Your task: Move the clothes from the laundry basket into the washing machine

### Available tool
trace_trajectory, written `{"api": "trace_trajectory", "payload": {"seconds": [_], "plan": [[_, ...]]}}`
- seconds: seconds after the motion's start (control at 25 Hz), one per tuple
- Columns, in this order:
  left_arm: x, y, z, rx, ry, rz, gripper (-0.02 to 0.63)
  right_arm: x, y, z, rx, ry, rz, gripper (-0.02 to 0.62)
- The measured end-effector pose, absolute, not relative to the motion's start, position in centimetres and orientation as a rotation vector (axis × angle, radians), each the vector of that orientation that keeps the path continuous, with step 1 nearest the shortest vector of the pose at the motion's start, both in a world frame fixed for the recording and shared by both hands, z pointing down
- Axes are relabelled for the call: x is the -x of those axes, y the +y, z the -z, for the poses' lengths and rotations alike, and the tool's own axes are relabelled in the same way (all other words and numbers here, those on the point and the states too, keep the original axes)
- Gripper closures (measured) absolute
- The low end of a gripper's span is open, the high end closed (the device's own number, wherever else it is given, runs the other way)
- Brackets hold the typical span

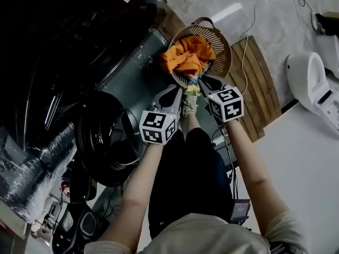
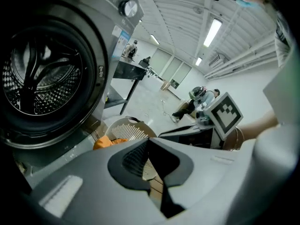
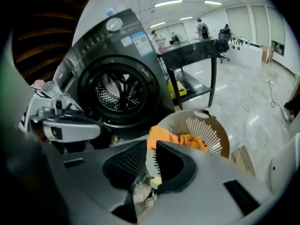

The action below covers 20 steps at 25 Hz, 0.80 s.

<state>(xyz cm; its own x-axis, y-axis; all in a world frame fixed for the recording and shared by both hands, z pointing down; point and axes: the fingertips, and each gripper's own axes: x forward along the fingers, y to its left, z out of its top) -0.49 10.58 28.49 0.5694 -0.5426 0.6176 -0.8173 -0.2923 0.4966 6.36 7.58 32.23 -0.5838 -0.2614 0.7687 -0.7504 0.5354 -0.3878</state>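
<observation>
A round beige laundry basket (image 1: 225, 52) stands on the floor in front of the dark washing machine (image 1: 63, 46). Orange clothes (image 1: 185, 57) are heaped in it, with a multicoloured piece at its near rim. Both grippers hang just above the basket's near rim. My left gripper (image 1: 179, 88) is shut and holds nothing; in its own view its closed tips (image 2: 147, 142) sit over the basket (image 2: 126, 128). My right gripper (image 1: 203, 81) is shut and empty too, its tips (image 3: 150, 144) in front of the orange clothes (image 3: 180, 138). The drum (image 3: 119, 93) is open and looks empty.
The washer's round door (image 1: 106, 142) hangs open at the left, by my leg. A slatted wooden board (image 1: 259, 83) lies right of the basket, and a white appliance (image 1: 312, 83) stands further right. Cables trail on the floor. A black table (image 3: 197, 48) stands behind the basket.
</observation>
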Motion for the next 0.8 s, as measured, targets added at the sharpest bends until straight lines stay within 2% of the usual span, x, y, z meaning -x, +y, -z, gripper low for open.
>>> {"api": "trace_trajectory", "payload": {"seconds": [0.04,0.08,0.12,0.24,0.4,0.56,0.64,0.8], "plan": [[0.8,10.1,-30.3,-1.969,-1.111,-0.42,0.595,-6.4,7.2,-35.0,-0.809,-2.088,-0.968,0.541],[1.1,9.8,-32.1,-1.953,-1.13,-0.417,0.595,-6.3,7.0,-37.7,-0.8,-2.059,-0.98,0.447],[1.3,9.6,-33.8,-1.933,-1.14,-0.413,0.595,-6.3,6.8,-40.2,-0.795,-2.031,-0.991,0.419],[1.6,9.5,-38.0,-1.892,-1.155,-0.391,0.595,-6.3,5.7,-46.8,-0.831,-1.973,-1.004,0.409],[1.5,9.0,-42.2,-1.9,-1.166,-0.387,0.595,-7.0,3.6,-54.2,-0.896,-1.898,-1.043,0.364],[2.1,8.8,-44.6,-1.897,-1.179,-0.398,0.595,-6.7,4.4,-59.7,-0.792,-1.819,-1.119,0.379],[2.3,8.4,-45.1,-1.907,-1.182,-0.41,0.595,-6.3,4.5,-60.4,-0.745,-1.825,-1.142,0.51],[2.2,7.7,-44.5,-1.973,-1.182,-0.462,0.577,-5.0,4.7,-56.4,-0.687,-2.007,-1.178,0.535]]}}
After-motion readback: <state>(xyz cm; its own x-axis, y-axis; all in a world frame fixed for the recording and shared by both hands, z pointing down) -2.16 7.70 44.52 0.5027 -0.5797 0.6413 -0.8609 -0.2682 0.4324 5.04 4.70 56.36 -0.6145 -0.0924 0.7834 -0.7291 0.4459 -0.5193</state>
